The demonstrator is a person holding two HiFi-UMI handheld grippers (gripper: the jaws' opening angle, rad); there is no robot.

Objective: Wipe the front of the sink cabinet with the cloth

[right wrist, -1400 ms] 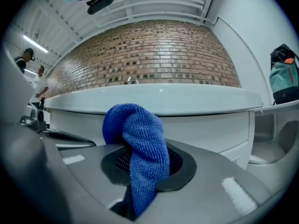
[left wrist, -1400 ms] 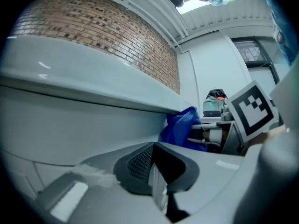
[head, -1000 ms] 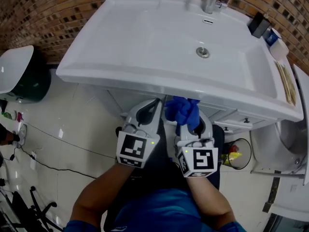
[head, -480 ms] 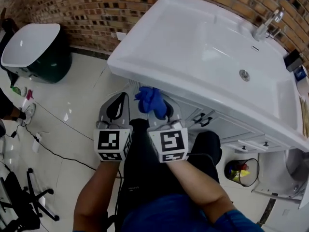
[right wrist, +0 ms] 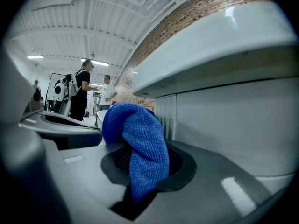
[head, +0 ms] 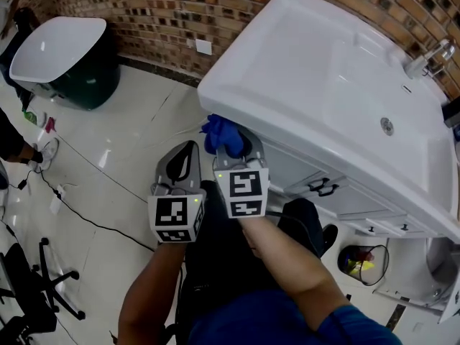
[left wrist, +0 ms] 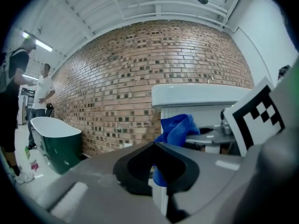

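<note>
At my far left stands a freestanding tub (head: 61,60), smooth white inside and dark green outside. It rests on glossy pale floor tiles (head: 122,149), and a thin black cable (head: 86,221) trails across them. A rough brown brick wall (head: 158,13) runs behind.

My left gripper (head: 188,153) hangs over the floor with its matte grey jaws pressed together at the tips. Nothing is between them, and only a dark oval hollow shows behind the tips.

My right gripper (head: 233,149) sits just beside it, a little further forward, and is clenched on the blue cloth (head: 221,134). The cloth is nubby microfibre. One fold is pinched down between the jaws and the rest bulges up in a rounded wad above them.

That wad sits at the left end of the sink cabinet (head: 287,167), tucked under the overhanging rim of the sink (head: 302,70). It is just beside the vertical grooves at the cabinet's corner, but I cannot tell whether it is pressed against the panel.

The cabinet front is flat, pale and smooth, with small dark handles (head: 323,187) further right. The sink above it is glossy white, a broad rectangle with rounded corners and a thick rim. It has a round metal drain (head: 387,126) in the basin and a chrome faucet (head: 424,57) at the back.

Low on the right, past the cabinet, a round bin (head: 359,261) holds colourful rubbish.
</note>
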